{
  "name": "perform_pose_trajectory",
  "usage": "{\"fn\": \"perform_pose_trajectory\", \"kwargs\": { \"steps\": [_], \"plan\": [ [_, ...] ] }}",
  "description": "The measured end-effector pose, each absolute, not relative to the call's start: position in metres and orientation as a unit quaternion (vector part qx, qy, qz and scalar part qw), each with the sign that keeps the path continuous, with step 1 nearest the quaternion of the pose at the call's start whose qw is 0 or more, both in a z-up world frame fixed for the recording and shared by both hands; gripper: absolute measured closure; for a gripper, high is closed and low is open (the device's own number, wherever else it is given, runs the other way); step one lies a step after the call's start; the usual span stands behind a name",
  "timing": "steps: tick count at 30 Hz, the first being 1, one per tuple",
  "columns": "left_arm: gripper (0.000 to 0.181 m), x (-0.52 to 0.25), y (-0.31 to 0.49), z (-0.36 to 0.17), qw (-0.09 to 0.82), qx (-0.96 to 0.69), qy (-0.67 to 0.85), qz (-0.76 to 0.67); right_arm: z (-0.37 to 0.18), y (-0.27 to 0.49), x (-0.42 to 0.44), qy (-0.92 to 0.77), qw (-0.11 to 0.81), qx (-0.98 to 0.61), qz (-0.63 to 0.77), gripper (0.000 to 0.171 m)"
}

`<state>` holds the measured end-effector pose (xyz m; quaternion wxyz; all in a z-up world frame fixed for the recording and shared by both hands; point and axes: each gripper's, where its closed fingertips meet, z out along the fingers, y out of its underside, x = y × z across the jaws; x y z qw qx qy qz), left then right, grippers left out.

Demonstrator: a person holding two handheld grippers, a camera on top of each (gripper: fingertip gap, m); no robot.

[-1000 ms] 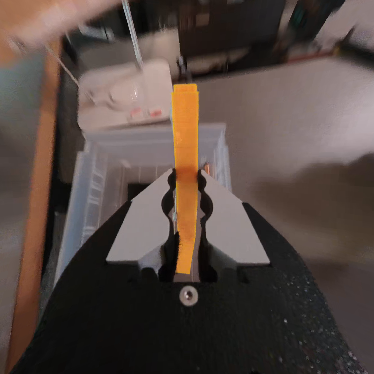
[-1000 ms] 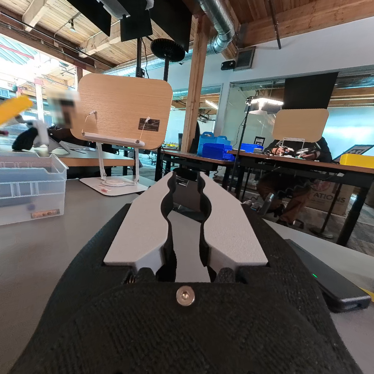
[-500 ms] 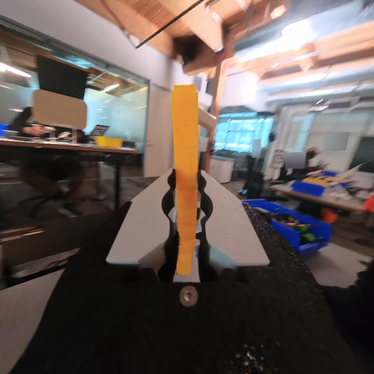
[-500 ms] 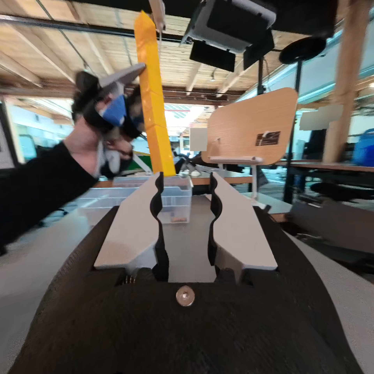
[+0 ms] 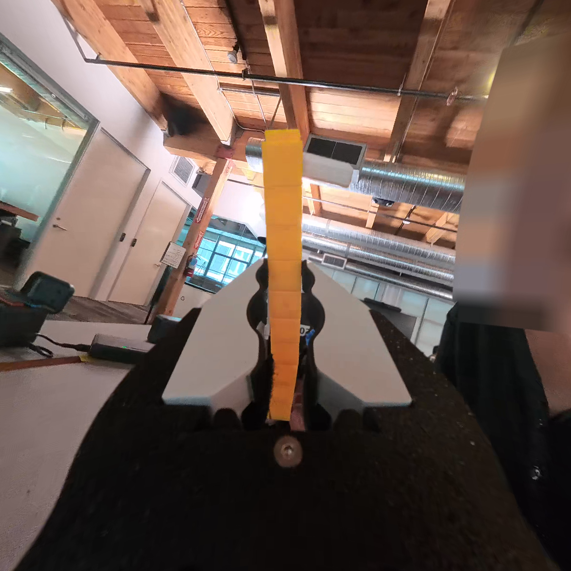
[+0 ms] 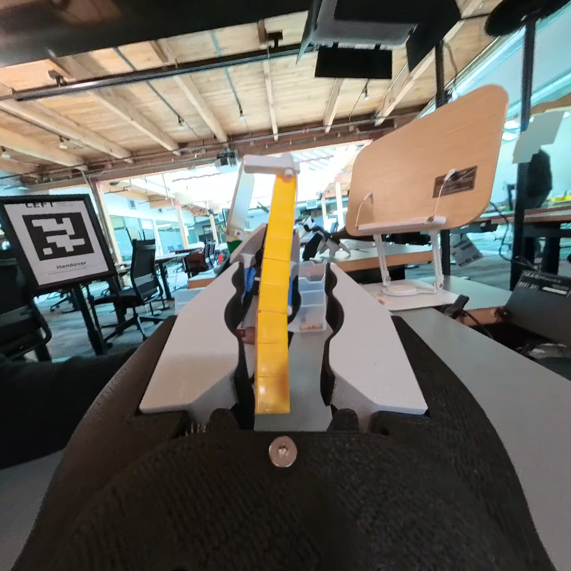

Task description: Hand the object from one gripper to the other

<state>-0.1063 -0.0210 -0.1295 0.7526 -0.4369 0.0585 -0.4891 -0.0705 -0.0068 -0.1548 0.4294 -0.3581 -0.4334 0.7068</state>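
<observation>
Wrist cameras face-to-face, upward-tilted; sharing yellow bar (image 5: 282, 278)

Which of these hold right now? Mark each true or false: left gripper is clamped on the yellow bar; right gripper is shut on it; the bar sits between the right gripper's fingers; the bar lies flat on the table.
1. Left gripper clamped on the yellow bar: true.
2. Right gripper shut on it: false, its jaws stand apart.
3. Bar between the right gripper's fingers: true.
4. Bar flat on the table: false, it is held in the air.
</observation>
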Motion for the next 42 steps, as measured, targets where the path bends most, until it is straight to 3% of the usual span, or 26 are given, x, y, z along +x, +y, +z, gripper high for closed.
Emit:
{"fn": "perform_pose_trajectory", "kwargs": {
  "steps": [5,10,16,23,28,37,42],
  "plan": [
    [0.162,-0.118,-0.029,-0.12,0.76,-0.425,0.043,-0.49,-0.157,-0.009,-0.072,-0.44,0.425,-0.36,0.704,0.12],
    [0.162,-0.135,-0.059,-0.082,0.753,-0.518,0.035,-0.403,-0.157,-0.001,-0.072,-0.426,0.427,-0.371,0.706,0.122],
    [0.162,-0.254,-0.131,-0.058,0.664,-0.716,-0.079,-0.202,-0.155,0.0,-0.074,-0.417,0.424,-0.377,0.71,0.123],
    [0.162,-0.351,-0.202,-0.113,0.388,-0.909,-0.143,-0.045,-0.164,-0.007,-0.083,-0.435,0.418,-0.387,0.697,0.124],
    [0.162,-0.361,-0.211,-0.147,0.273,-0.953,-0.133,-0.013,-0.17,-0.008,-0.086,-0.449,0.425,-0.393,0.681,0.125],
    [0.162,-0.357,-0.214,-0.237,0.112,-0.988,-0.106,-0.018,-0.168,-0.006,-0.086,-0.442,0.428,-0.396,0.682,0.126],
    [0.162,-0.357,-0.208,-0.272,0.086,-0.993,-0.083,-0.002,-0.168,-0.005,-0.087,-0.437,0.425,-0.398,0.685,0.127]
  ]
}}
